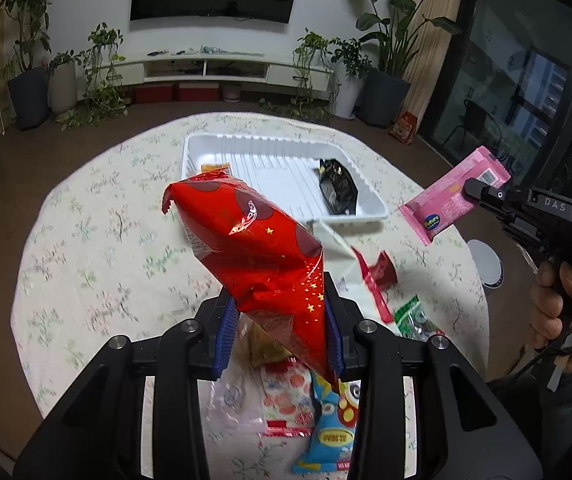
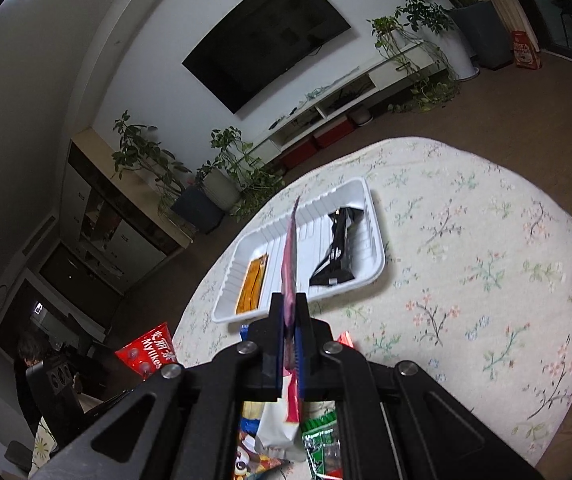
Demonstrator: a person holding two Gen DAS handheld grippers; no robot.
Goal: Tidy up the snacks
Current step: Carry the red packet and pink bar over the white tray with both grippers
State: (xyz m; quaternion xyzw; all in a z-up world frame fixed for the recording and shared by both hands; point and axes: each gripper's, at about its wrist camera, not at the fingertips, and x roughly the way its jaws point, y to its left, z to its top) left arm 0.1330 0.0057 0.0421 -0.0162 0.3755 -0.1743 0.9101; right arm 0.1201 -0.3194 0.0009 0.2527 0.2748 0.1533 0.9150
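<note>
Left wrist view. Your left gripper [image 1: 282, 340] is closed partway on the lower end of a red foil snack bag [image 1: 252, 248], whose blue pads press it from both sides; the bag rises tilted above the table, in front of the white tray [image 1: 206, 148]. The tray sits on the floral tablecloth [image 1: 98, 216] and holds a black packet [image 1: 335, 192] at its right side and an orange packet [image 1: 216, 168], mostly hidden behind the bag. At right, your right gripper [image 1: 470, 190] holds a pink wafer packet [image 1: 451, 200] in the air, beside the tray. Loose snacks [image 1: 317, 412] lie under and beside your left gripper.

Right wrist view. Your right gripper [image 2: 289, 320] is shut tight on the pink wafer packet [image 2: 290, 256], seen edge-on and standing up between the fingers, in line with the white tray [image 2: 369, 212]. In the tray lie the orange packet [image 2: 252, 284] at left and the black packet [image 2: 335, 250] at right, well apart. The red foil snack bag [image 2: 150, 352] shows at lower left.
</note>
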